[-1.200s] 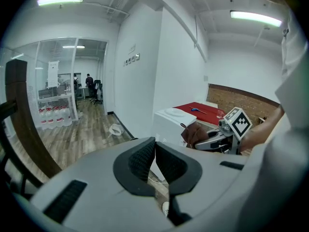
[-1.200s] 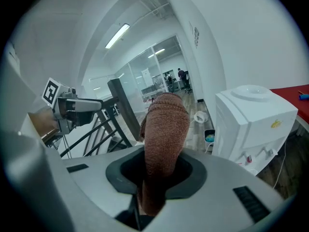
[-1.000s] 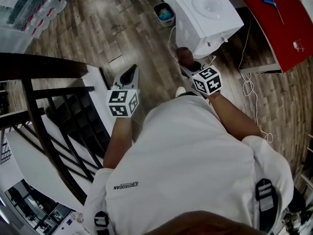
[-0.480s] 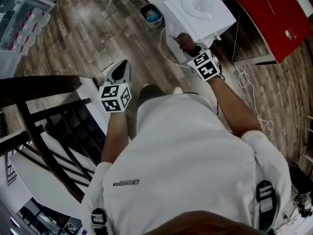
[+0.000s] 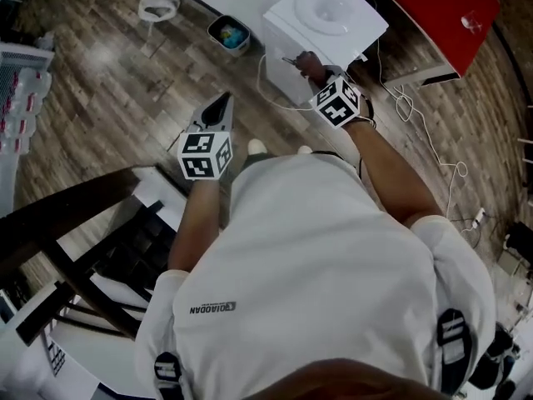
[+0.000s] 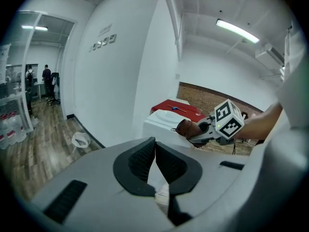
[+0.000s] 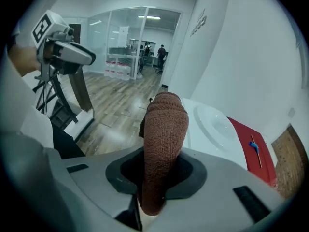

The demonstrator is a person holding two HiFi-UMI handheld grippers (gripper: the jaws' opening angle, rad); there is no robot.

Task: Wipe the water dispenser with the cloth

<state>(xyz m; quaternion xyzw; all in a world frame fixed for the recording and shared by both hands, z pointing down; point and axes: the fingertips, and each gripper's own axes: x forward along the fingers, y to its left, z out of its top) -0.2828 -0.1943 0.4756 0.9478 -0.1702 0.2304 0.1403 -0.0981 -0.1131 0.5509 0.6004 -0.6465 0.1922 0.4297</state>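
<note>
The white water dispenser (image 5: 329, 15) stands on the wood floor by a wall, with a round recess in its top. My right gripper (image 5: 315, 72) is shut on a rolled brown cloth (image 5: 308, 61), and the cloth's end is at the dispenser's near top edge. In the right gripper view the cloth (image 7: 164, 129) sticks up between the jaws of the right gripper (image 7: 161, 170), with the dispenser (image 7: 215, 129) just behind it. My left gripper (image 5: 218, 111) is over the floor to the left, away from the dispenser. Its jaws are shut with nothing in them (image 6: 155, 146).
A red-topped table (image 5: 437, 2) stands right of the dispenser, and a white cable (image 5: 433, 132) trails on the floor beside it. A small bin (image 5: 229, 33) and a white stool (image 5: 158, 5) sit by the wall. A dark railing (image 5: 75, 223) is at the left.
The person has stepped nearer the dispenser. The right gripper with the cloth has gone from the dispenser's lower front up to its top edge. The left gripper stays shut.
</note>
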